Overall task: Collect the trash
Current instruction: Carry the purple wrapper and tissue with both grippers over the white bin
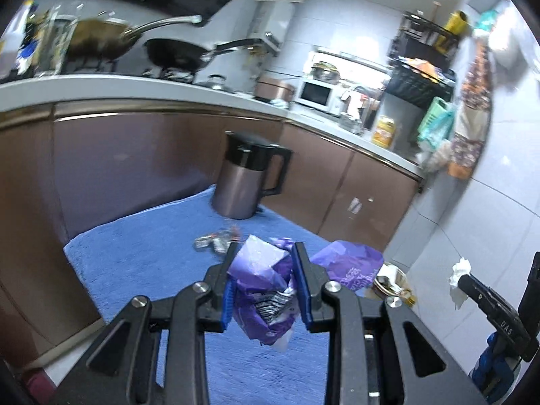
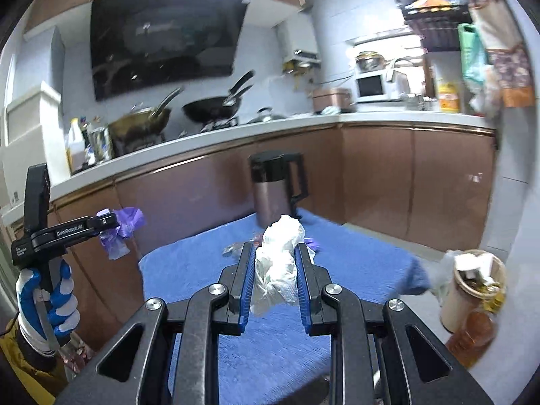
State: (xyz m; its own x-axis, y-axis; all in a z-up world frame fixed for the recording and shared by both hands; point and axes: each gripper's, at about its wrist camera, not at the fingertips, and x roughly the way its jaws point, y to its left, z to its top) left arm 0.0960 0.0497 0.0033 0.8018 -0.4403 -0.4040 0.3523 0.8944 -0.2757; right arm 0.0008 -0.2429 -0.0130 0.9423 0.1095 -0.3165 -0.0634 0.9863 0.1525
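Note:
In the left wrist view my left gripper (image 1: 265,253) is shut on a crumpled purple wrapper (image 1: 260,270), held above the blue towel (image 1: 141,263). A second purple wrapper (image 1: 347,263) and some silver foil scraps (image 1: 216,240) lie on the towel ahead. In the right wrist view my right gripper (image 2: 274,249) is shut on a crumpled white tissue (image 2: 280,266), also lifted over the towel (image 2: 354,263). A trash bin (image 2: 472,290) with rubbish in it stands at the towel's right. Each gripper shows in the other's view: the left gripper (image 2: 108,222) at the left, the right gripper (image 1: 465,278) at the right.
A metal kettle (image 1: 249,182) with a black lid stands at the towel's far edge. Brown cabinets and a white counter (image 2: 270,131) with pans, a microwave and bottles run behind. An amber bottle (image 2: 472,334) stands beside the bin. A gloved hand (image 2: 47,300) holds the left gripper's handle.

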